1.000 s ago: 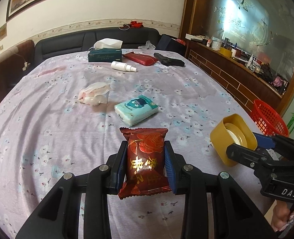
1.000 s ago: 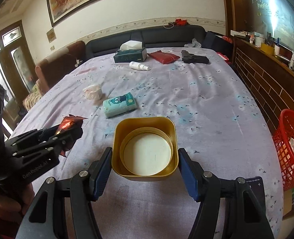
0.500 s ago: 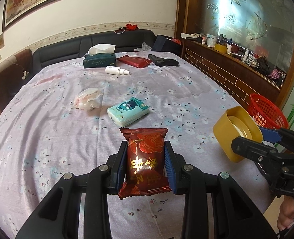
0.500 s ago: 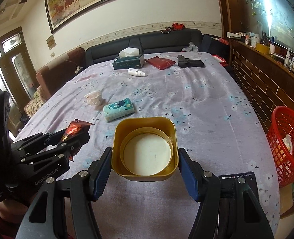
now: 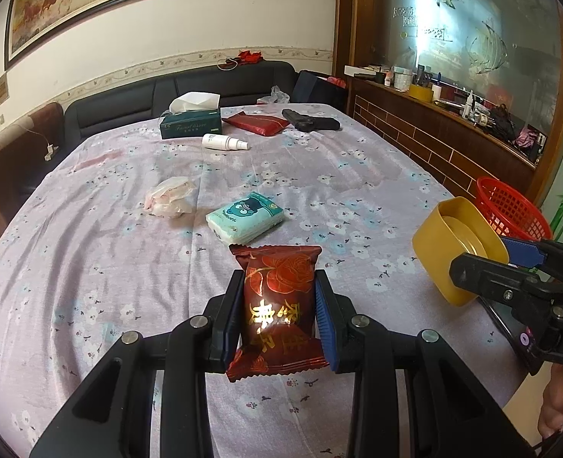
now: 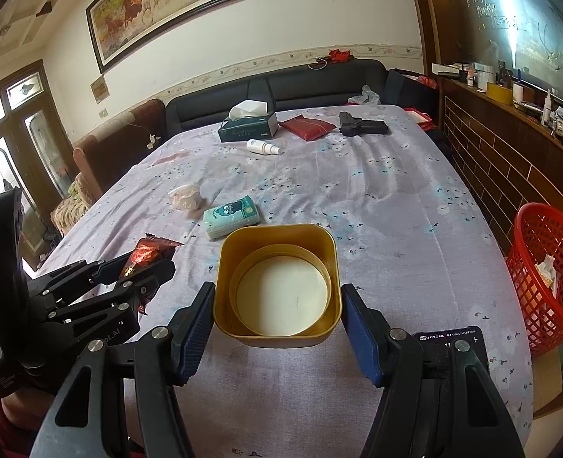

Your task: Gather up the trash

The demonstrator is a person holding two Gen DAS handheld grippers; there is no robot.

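Yellow tub [image 6: 277, 282] sits empty; red basket [image 6: 548, 267] holds paper scraps.

The right tongs [image 6: 277, 318] are clamping a yellow square container [image 6: 277, 286] between 2 blue pads, above the floral-clothed desk [image 6: 376, 206]. At left, the left tongs [image 6: 144, 267] are gripping a red snack wrapper [image 6: 147, 253]. A red mesh basket [image 6: 548, 267] is standing beside the desk's right edge.
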